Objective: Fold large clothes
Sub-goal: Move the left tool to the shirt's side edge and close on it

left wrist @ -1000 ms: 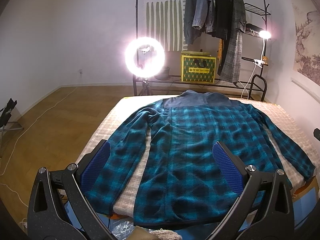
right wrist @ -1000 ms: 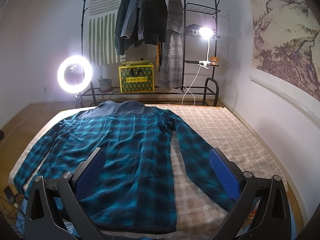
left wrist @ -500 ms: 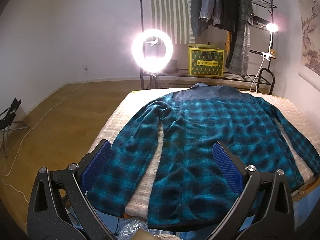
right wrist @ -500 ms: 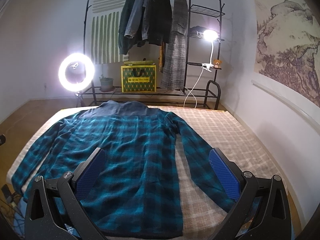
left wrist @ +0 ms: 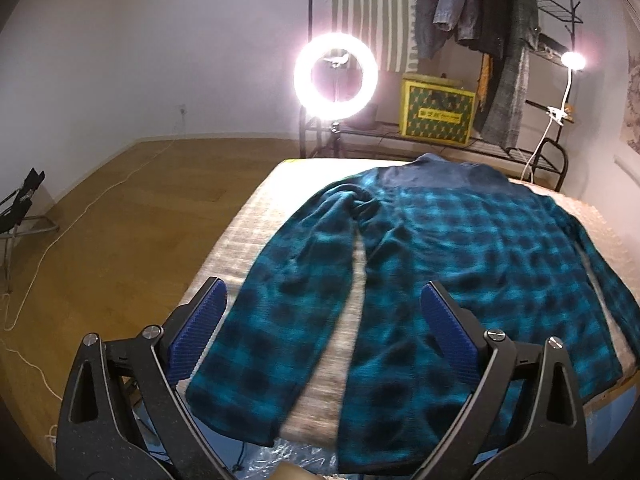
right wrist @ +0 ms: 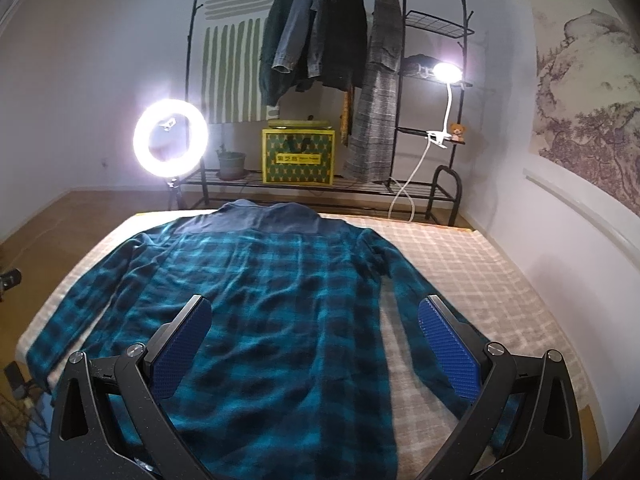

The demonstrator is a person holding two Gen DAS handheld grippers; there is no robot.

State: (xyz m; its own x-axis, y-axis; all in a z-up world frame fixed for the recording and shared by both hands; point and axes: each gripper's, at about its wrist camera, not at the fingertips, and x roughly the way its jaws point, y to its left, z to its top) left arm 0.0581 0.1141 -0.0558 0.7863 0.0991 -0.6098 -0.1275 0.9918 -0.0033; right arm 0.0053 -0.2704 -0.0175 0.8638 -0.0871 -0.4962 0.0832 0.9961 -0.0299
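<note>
Spread flat and back-up on the bed with the beige checked cover (right wrist: 460, 264): a large teal-and-black plaid fleece shirt with a navy yoke (right wrist: 272, 280), collar at the far end, hem hanging over the near edge. No fold made yet; both sleeves lying out to the sides, so the step in hand looks like the approach for a first grasp.

At the left, the left tool (left wrist: 324, 320) hovering above the near end of the shirt's left sleeve (left wrist: 256, 328), blue ribbed pads spread wide, nothing between them. Sleeve angled out from the body, with a strip of bed cover showing between the two; cuff end lying at the near edge of the bed.

Further right, the right tool (right wrist: 314, 340) likewise agape and empty, poised over the lower body of the shirt, its right pad above the right sleeve (right wrist: 412, 304), which runs close beside the body.

Next move, by judgement: lower each tool to a sleeve or side edge, close on the fleece, then carry it inward across the back. Thick, soft cloth, so a deep bite needed to avoid slipping; the overhanging hem could drag.
</note>
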